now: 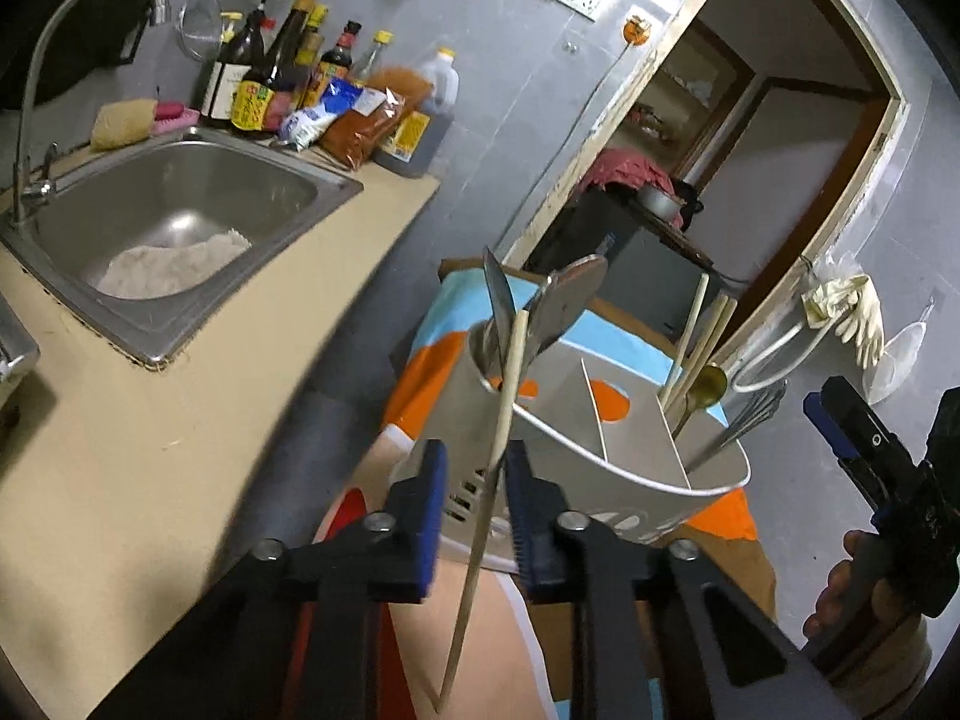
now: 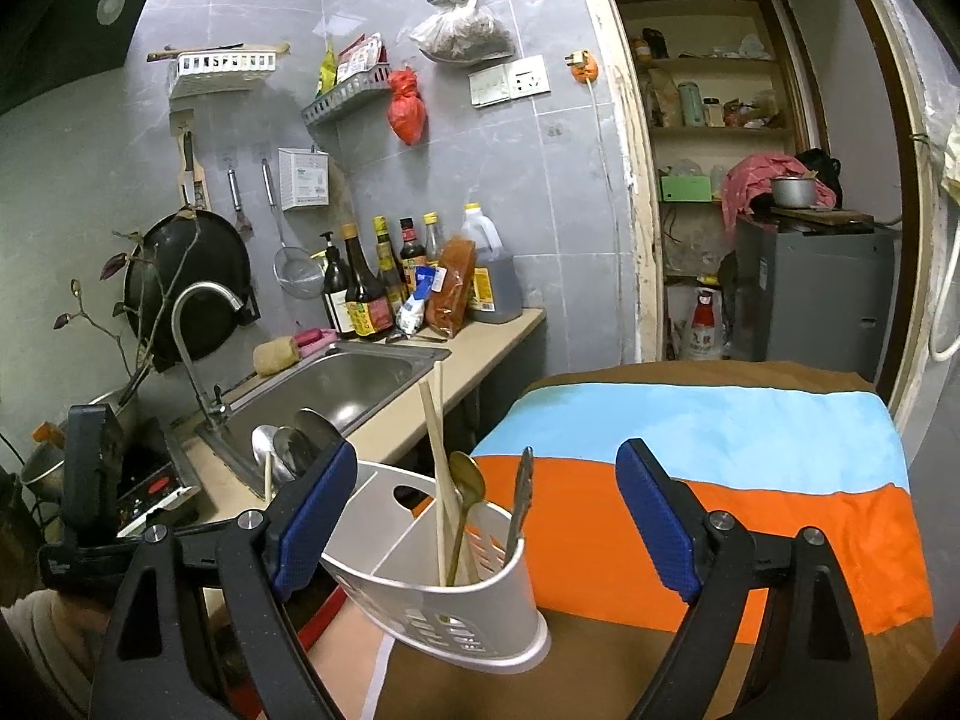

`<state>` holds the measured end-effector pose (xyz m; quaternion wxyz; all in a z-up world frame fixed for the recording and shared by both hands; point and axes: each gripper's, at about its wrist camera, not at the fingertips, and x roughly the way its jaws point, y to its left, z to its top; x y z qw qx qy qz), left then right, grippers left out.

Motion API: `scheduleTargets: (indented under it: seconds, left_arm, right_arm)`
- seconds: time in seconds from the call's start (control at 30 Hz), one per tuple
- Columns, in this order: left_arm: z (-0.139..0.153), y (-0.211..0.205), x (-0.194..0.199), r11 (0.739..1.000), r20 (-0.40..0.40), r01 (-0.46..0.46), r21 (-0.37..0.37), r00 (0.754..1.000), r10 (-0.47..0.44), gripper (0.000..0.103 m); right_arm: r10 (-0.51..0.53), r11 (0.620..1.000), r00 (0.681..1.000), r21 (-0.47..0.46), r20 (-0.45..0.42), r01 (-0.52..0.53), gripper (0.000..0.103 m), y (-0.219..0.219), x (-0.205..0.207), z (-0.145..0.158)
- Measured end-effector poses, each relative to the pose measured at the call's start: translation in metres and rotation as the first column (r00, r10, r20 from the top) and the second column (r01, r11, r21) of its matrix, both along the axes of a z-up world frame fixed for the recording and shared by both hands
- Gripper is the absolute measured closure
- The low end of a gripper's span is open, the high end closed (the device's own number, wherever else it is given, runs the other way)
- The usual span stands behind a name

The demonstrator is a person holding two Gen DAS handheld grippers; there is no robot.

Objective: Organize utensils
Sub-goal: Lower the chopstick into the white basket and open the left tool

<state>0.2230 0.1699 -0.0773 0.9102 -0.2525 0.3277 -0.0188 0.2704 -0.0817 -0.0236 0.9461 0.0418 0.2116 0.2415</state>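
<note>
A white utensil caddy (image 1: 606, 450) with dividers stands on the striped cloth; it also shows in the right wrist view (image 2: 444, 594). Its left compartment holds steel spoons (image 1: 564, 300), its right one chopsticks (image 1: 696, 324), a brass spoon (image 1: 708, 387) and a dark fork (image 1: 750, 414). My left gripper (image 1: 477, 516) is shut on a single wooden chopstick (image 1: 504, 420) that leans against the caddy's near rim, its top by the spoons. My right gripper (image 2: 480, 528) is open and empty, jaws wide, just in front of the caddy.
A steel sink (image 1: 180, 222) with a tap sits in the beige counter (image 1: 150, 450) at left, with sauce bottles (image 1: 288, 84) behind it. The table wears an orange, blue and brown cloth (image 2: 720, 480). A doorway (image 2: 750, 180) opens to a storeroom at right.
</note>
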Motion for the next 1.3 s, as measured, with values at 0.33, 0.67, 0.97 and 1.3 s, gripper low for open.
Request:
scheduleTargets:
  seconds: [0.33,0.67,0.97,1.3]
  left_arm:
    - [0.035,-0.008,-0.019,0.999,0.09,-0.009,0.039,0.996,0.006,0.098]
    - [0.116,-0.001,-0.014,0.992,0.422,-0.122,0.038,0.902,0.095,0.098]
    - [0.095,-0.027,0.014,0.972,0.376,-0.105,0.208,0.927,0.02,0.098]
    - [0.082,-0.037,0.019,0.964,0.318,-0.085,0.254,0.948,0.0,0.098]
  right_arm:
    - [-0.031,0.999,1.0,0.007,-0.001,0.031,0.019,-0.006,-0.003,0.003]
    - [-0.077,0.997,0.997,0.031,-0.009,0.078,0.019,-0.015,-0.009,0.004]
    - [-0.132,0.991,0.991,0.014,-0.006,0.132,0.019,-0.023,-0.02,0.004]
    - [-0.195,0.981,0.98,0.004,-0.041,0.195,0.019,-0.039,-0.036,0.0]
